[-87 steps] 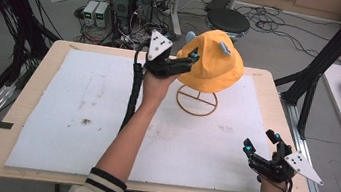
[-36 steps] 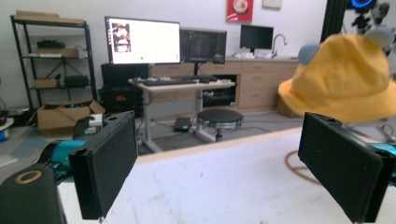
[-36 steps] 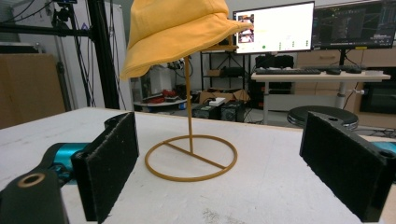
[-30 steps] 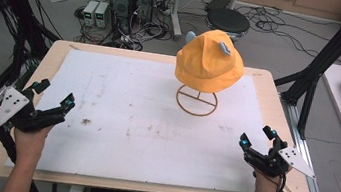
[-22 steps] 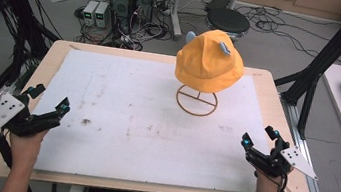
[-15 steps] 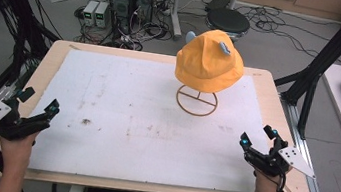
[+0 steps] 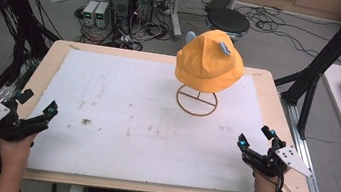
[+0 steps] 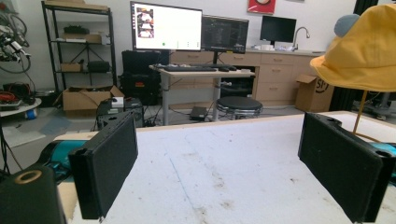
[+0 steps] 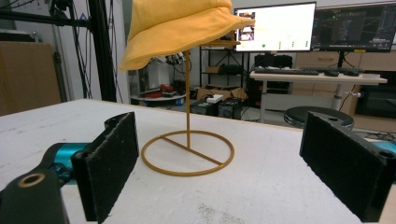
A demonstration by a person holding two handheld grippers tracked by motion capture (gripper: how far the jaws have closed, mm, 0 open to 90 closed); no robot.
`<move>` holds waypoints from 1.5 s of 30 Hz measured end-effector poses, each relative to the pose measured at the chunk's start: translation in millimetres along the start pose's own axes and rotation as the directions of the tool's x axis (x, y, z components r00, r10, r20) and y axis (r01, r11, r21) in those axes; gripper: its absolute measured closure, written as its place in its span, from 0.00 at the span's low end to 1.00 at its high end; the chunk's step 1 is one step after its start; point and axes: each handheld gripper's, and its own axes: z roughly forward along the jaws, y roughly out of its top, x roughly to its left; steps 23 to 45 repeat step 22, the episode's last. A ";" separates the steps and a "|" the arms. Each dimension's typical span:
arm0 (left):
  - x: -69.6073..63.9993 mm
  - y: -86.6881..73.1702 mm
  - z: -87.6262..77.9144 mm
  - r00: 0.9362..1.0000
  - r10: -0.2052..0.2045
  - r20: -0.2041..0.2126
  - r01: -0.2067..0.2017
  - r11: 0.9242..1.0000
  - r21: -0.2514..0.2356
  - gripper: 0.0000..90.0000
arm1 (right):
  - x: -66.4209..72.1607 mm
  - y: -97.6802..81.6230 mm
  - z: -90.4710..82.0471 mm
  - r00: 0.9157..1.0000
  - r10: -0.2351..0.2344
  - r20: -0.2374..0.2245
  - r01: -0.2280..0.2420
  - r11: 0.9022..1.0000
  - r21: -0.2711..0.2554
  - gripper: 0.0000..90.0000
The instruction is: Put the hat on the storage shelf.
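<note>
A yellow bucket hat [image 7: 209, 61] with small blue ears sits on a gold wire stand [image 7: 196, 101] at the back middle of the white mat [image 7: 120, 114]. My left gripper [image 7: 38, 101] rests open at the mat's front left edge, nothing between its jaws. My right gripper [image 7: 255, 138] is open at the front right, also holding nothing. In the left gripper view the hat [image 8: 364, 51] is at the upper right, beyond the open gripper [image 8: 233, 172]. In the right gripper view the stand [image 9: 187, 151] rises straight ahead under the hat [image 9: 180, 25], past the open gripper [image 9: 224, 168].
The mat lies on a wooden table [image 7: 270, 90] framed by black struts [image 7: 333, 53]. Computers and cables [image 7: 131, 4] and a stool [image 7: 229, 19] are on the floor behind. Desks with monitors [image 8: 167, 25] stand further back.
My left gripper, which was up at the hat 2.9 s ago, has let go and drawn back to the front left edge, sliding further left. The right gripper stayed put.
</note>
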 end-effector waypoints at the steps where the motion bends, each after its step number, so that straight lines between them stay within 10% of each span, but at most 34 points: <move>1: -0.1 -0.6 0.2 1.000 -0.003 0.001 0.003 1.000 0.001 0.14 | -0.3 0.0 -0.1 1.000 -0.002 0.000 0.002 1.000 -0.003 0.13; 45: -3.2 -5.4 3.3 1.000 0.004 0.026 -0.004 1.000 0.011 0.14 | -1.0 0.9 -0.8 1.000 0.001 0.001 -0.001 1.000 -0.011 0.13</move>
